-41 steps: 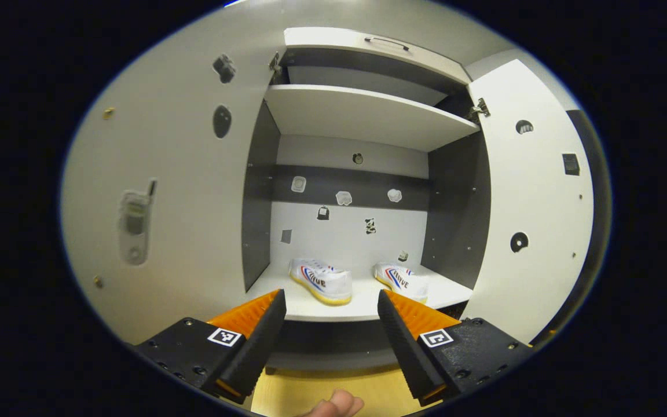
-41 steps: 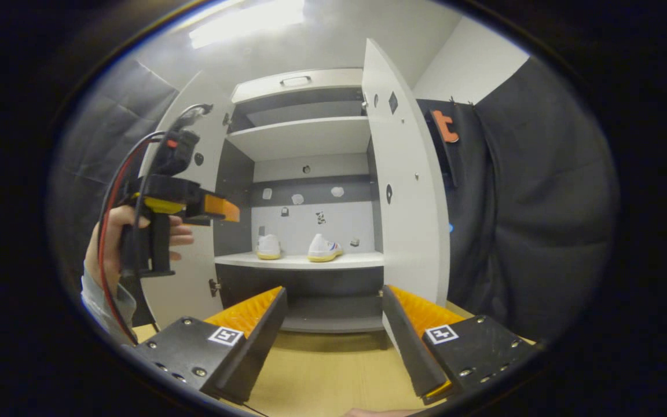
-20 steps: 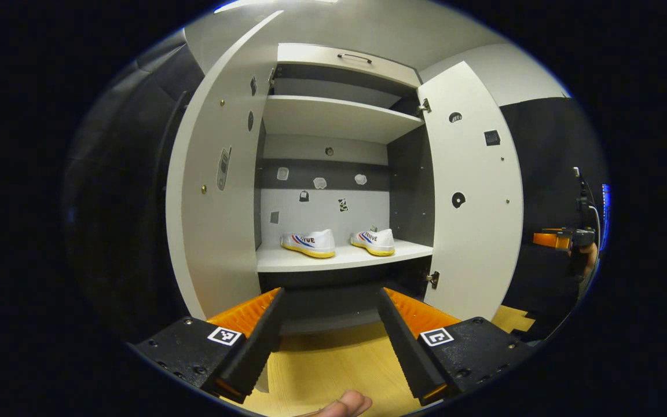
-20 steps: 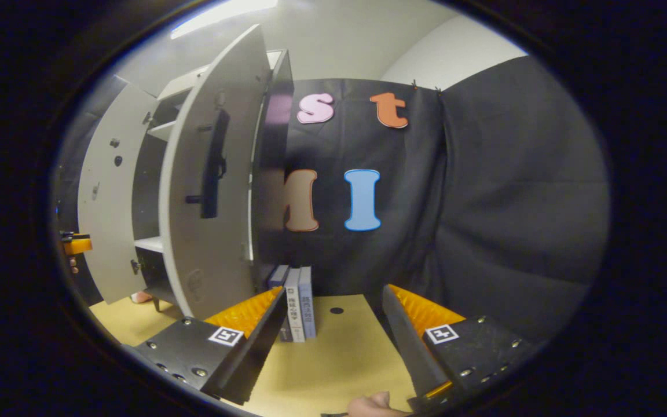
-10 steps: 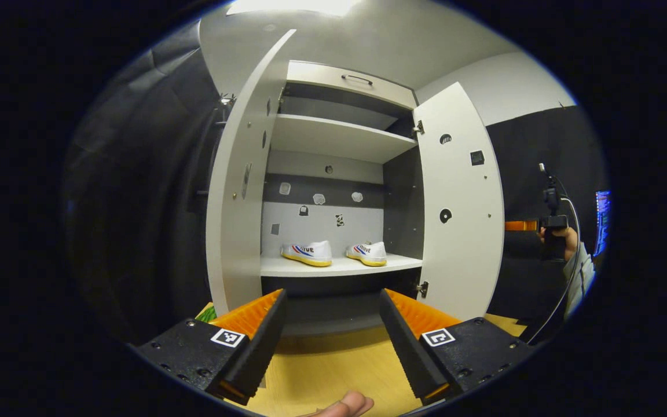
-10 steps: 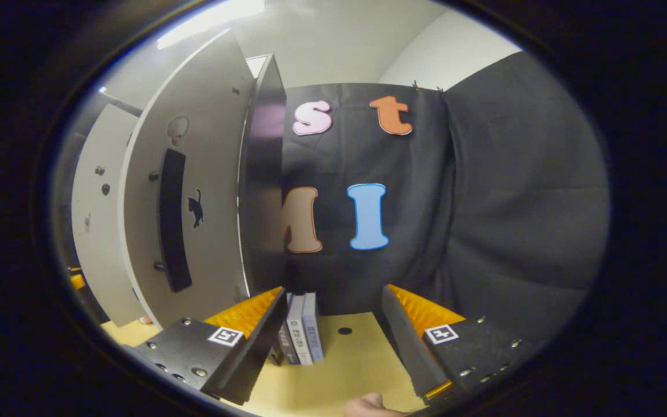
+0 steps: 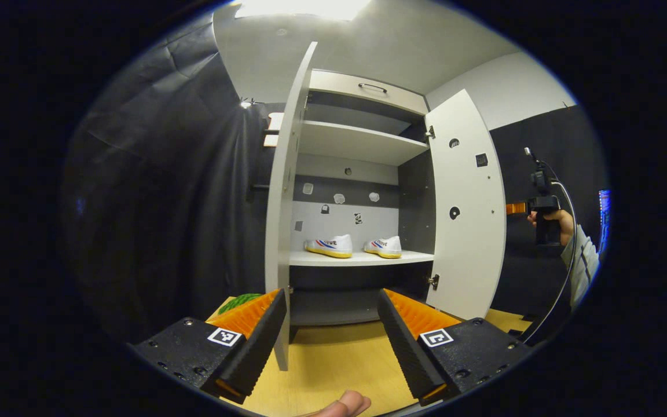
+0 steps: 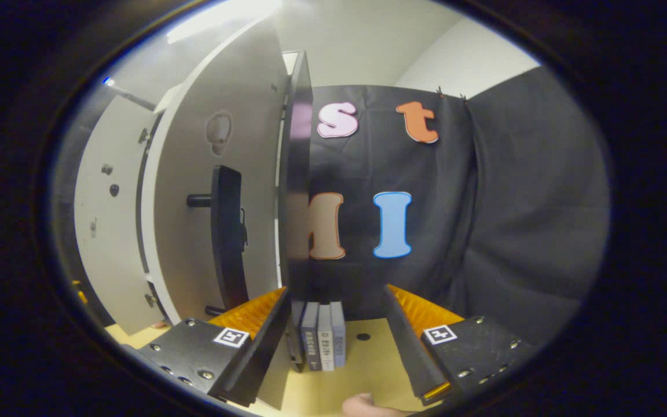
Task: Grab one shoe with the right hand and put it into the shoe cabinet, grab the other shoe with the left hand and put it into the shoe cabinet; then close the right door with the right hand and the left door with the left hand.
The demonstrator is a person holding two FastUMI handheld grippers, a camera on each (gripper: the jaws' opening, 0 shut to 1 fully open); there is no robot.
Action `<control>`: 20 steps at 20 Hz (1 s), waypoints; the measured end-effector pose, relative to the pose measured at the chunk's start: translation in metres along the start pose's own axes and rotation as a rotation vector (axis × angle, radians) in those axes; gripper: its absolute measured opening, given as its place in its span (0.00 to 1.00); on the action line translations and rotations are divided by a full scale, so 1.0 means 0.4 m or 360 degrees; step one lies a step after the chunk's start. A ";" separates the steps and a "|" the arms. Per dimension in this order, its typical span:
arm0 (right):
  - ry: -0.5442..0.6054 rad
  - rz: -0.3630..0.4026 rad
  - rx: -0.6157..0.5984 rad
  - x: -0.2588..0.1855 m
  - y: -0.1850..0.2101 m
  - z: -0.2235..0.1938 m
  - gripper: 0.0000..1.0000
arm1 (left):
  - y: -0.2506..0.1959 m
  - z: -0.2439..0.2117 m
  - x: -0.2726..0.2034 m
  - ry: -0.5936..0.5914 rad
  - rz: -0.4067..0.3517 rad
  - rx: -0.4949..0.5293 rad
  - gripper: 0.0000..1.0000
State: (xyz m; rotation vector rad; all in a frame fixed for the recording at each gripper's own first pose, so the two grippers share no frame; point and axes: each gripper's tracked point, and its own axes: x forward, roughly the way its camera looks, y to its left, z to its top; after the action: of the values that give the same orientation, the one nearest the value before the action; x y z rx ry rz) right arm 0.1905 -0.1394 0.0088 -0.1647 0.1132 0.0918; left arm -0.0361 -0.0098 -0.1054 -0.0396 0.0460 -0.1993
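Observation:
Two white shoes, one to the left (image 7: 329,245) and one to the right (image 7: 384,247), stand side by side on the lower shelf (image 7: 356,259) of the open shoe cabinet. The left door (image 7: 280,202) shows edge-on, just inside the left finger (image 7: 252,341) of my open left gripper (image 7: 330,339). The right door (image 7: 466,202) stands wide open. Behind it a hand holds my right gripper (image 7: 517,207). In the right gripper view my right gripper (image 8: 333,341) is open, facing the right door's outer face (image 8: 194,174) and its black handle (image 8: 226,237). That door's dark edge (image 8: 296,202) runs down beside the left finger (image 8: 258,341).
Several books (image 8: 322,336) stand upright on the wooden floor (image 8: 362,353) by the black cloth wall. A green item (image 7: 239,301) lies low on the left. The cabinet's upper shelf (image 7: 351,142) is bare, and the left door (image 8: 107,220) also shows farther off.
My left gripper has swung left, so the left door now shows edge-on near its left finger. My right gripper has gone round behind the right door and closer to its handle.

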 end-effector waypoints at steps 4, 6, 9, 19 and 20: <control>0.0039 -0.0085 -0.0025 -0.021 0.020 0.001 0.94 | 0.083 0.053 -0.064 -0.0082 0.0144 0.0034 0.99; 0.0049 -0.0091 0.0010 -0.024 0.039 -0.003 0.91 | 0.102 0.087 -0.103 -0.0121 0.0184 0.0027 0.96; 0.0066 -0.0079 0.0057 -0.028 0.077 -0.007 0.91 | 0.114 0.088 -0.128 -0.0102 0.0222 0.0024 0.92; 0.0036 -0.0002 0.0124 0.021 0.259 0.000 0.91 | 0.199 0.070 -0.110 -0.0006 0.0350 0.0017 0.96; 0.0027 0.0012 0.0131 0.031 0.286 0.001 0.91 | 0.212 0.079 -0.099 -0.0018 0.0361 0.0033 0.96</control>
State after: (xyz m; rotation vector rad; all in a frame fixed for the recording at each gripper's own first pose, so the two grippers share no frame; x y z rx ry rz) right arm 0.1913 -0.0260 -0.0104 -0.0831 0.1340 0.0931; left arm -0.0568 0.0822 -0.0758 -0.0147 0.0368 0.0275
